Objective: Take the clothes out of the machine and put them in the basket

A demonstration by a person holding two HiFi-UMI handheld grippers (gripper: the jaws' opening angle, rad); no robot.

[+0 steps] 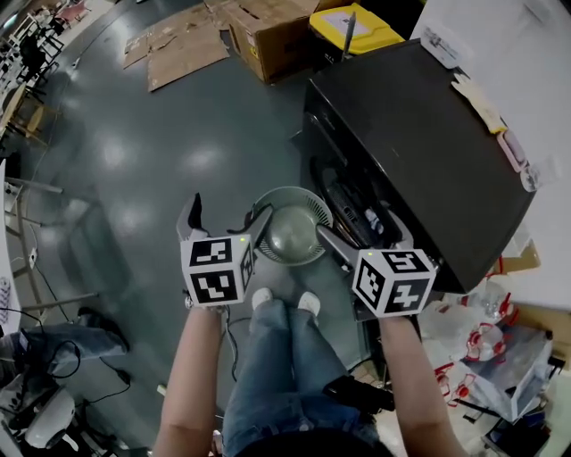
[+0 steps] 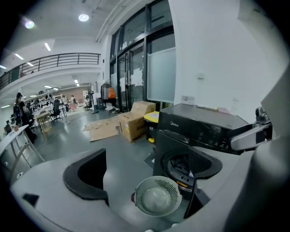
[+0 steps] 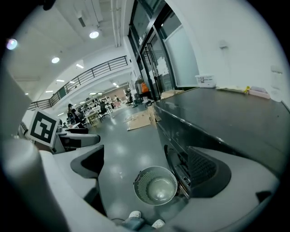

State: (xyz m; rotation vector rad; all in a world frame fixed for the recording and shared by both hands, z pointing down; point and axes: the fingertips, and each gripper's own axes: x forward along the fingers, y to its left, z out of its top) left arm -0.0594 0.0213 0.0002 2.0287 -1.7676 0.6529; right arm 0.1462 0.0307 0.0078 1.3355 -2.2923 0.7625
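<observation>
A black front-loading washing machine [image 1: 419, 152] stands at the right with its round opening [image 2: 182, 164] uncovered. Dark contents show inside, too dim to tell apart. A round, slotted grey-green basket [image 1: 293, 226] sits on the floor right in front of the opening, with nothing in it. My left gripper [image 1: 227, 220] hovers over the basket's left side, open and holding nothing. To the basket's right, just before the machine's front, my right gripper [image 1: 361, 236] is open and holds nothing too. Both gripper views look down on the basket [image 2: 157, 195] [image 3: 156, 186] between their spread jaws.
Cardboard boxes [image 1: 268, 36], flattened cardboard [image 1: 183, 49] and a yellow bin [image 1: 357, 27] lie beyond the machine. Plastic bags [image 1: 486, 348] are piled at its near right. The person's shoes [image 1: 285, 302] stand just behind the basket. Small items [image 1: 482, 103] lie on the machine's top.
</observation>
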